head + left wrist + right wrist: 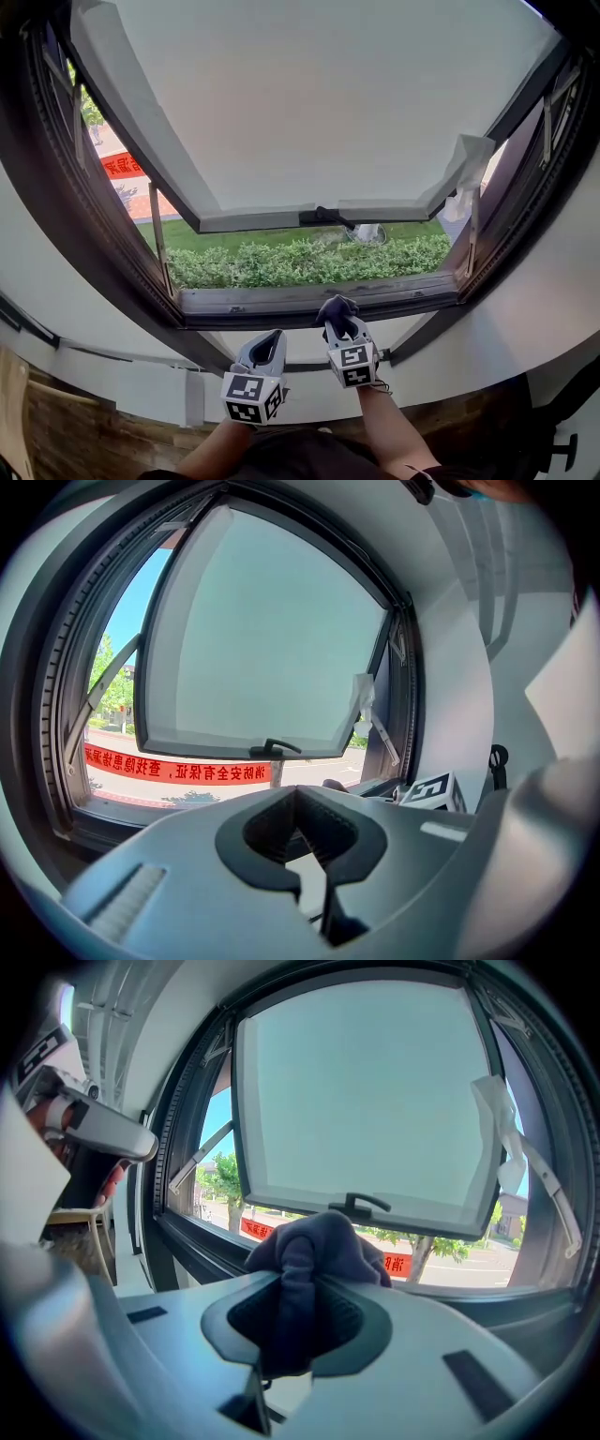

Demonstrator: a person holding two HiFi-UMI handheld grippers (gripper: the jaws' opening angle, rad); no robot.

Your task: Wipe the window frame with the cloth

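At bottom rail of window frame [281, 302]: clamping bunched dark cloth [336, 310] in right gripper [343, 327], cloth at rail's inner edge, contact unclear. Just left, lower: holding left gripper [269, 345] closed, empty, clear of frame. Above: outward-swung sash [309, 103].

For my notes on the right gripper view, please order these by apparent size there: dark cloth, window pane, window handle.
1. Window pane, largest.
2. Dark cloth, second, though nearness to the camera enlarges it.
3. Window handle, smallest.
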